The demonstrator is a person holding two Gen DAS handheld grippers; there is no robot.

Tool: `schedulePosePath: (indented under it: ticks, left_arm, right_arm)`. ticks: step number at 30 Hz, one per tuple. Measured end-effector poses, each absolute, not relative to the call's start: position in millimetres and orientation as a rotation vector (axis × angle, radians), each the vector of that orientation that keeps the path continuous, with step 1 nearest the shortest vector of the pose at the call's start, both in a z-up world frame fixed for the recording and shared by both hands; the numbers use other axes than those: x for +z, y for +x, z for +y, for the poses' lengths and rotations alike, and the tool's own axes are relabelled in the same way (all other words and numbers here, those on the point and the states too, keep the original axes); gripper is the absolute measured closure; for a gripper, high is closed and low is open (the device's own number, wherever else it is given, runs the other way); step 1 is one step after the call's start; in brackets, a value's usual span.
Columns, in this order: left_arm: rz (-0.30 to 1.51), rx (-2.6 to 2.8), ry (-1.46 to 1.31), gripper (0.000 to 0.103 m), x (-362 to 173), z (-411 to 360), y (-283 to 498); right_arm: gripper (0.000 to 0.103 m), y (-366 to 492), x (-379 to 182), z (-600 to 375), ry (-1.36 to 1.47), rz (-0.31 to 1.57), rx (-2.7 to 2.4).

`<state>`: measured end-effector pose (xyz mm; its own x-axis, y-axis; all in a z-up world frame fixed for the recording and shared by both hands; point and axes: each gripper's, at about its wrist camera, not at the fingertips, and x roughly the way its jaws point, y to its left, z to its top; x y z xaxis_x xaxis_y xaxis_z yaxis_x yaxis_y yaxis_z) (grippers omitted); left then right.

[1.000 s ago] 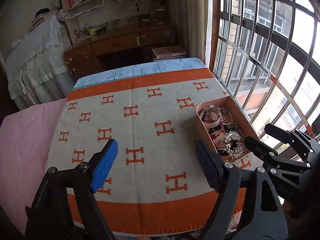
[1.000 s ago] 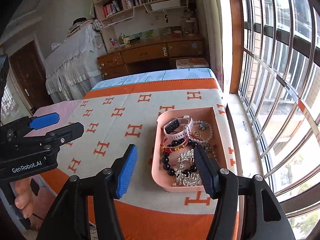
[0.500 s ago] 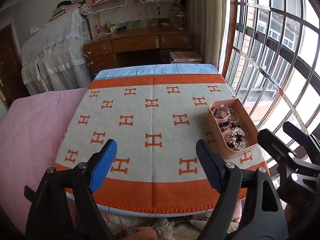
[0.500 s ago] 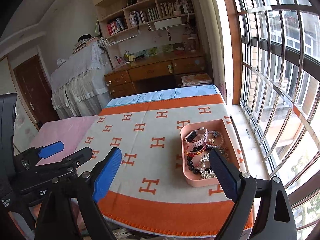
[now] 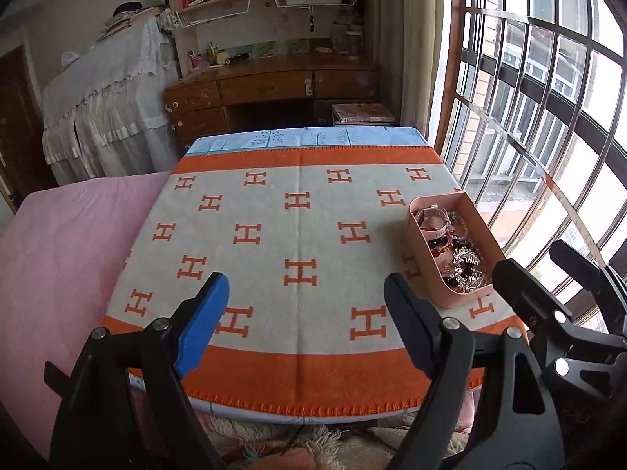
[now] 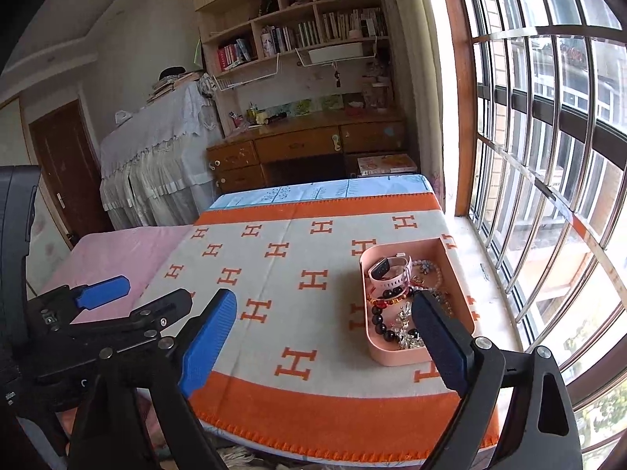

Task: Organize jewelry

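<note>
Item: my left gripper [image 5: 305,315], jaws wide apart, nothing between them, held above the near edge of the orange-and-cream blanket [image 5: 298,235]. Item: my right gripper [image 6: 325,337], jaws likewise spread and empty, its right finger crossing in front of the tray's near end. Item: one pink tray [image 6: 458,309], at about three o'clock on the blanket, close to the window-side edge. Contents, heaped together: a pink-strapped watch [image 6: 390,274] at the tray's twelve o'clock end, dark round beads [image 6: 382,323] along its nine o'clock wall, a red-and-amber beaded strand [image 6: 392,300] across the middle, a pale bead bracelet [image 6: 433,270] toward two o'clock, sparkly silver pieces [image 5: 466,264] at the six o'clock end. No jewelry shows on the open blanket, so everything visible already lies in the tray, though tangled; this fits pieces gathered into it as well as pieces waiting to be sorted out of it, and I cannot say which. Handling note, as judgement: any pick from this heap wants a steep approach from above, jaws narrowed onto a single strand, a slow lift to see what clings, and my other gripper steadying the tray's rim, since the light tray may slide on the soft blanket.
</note>
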<state>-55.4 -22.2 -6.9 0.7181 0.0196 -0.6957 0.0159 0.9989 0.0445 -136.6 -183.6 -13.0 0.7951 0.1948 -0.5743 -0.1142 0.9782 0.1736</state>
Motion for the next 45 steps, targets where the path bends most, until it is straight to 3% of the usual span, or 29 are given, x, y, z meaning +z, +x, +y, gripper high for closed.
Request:
schedulePosePath:
  ticks: [45]
  left_arm:
    - [0.779, -0.008, 0.04, 0.023, -4, -17, -57]
  right_arm:
    - [0.011, -138, -19, -188, 0.159, 0.65, 0.167]
